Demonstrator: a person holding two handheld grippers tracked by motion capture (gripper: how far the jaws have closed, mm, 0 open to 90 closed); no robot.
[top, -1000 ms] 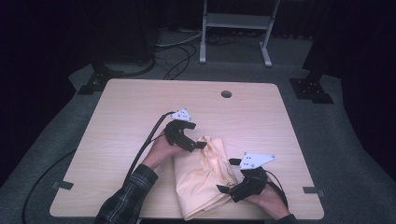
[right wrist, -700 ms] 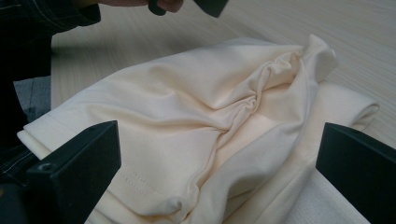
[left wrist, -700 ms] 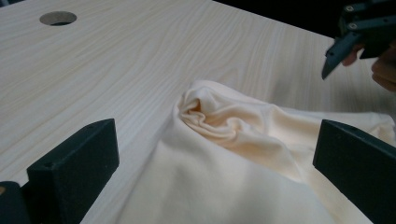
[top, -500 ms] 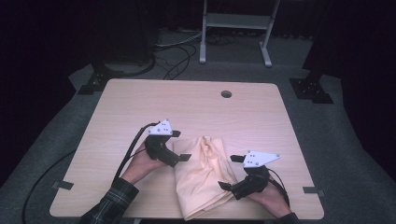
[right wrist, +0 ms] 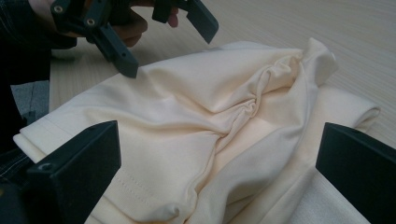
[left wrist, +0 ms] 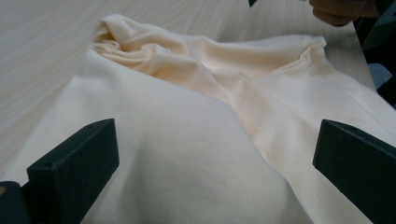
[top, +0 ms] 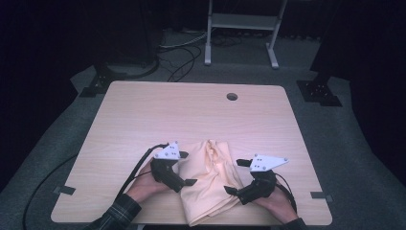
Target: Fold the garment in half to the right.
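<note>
While our left gripper (top: 190, 176) hangs with jaws spread wide at the left edge of the crumpled cream fabric garment (top: 213, 184), we grasp nothing with it. Our right gripper (top: 233, 185) is likewise released at the cloth's right edge, which lies on the pale wooden table (top: 158, 115) near its front.

No legible text or labels
</note>
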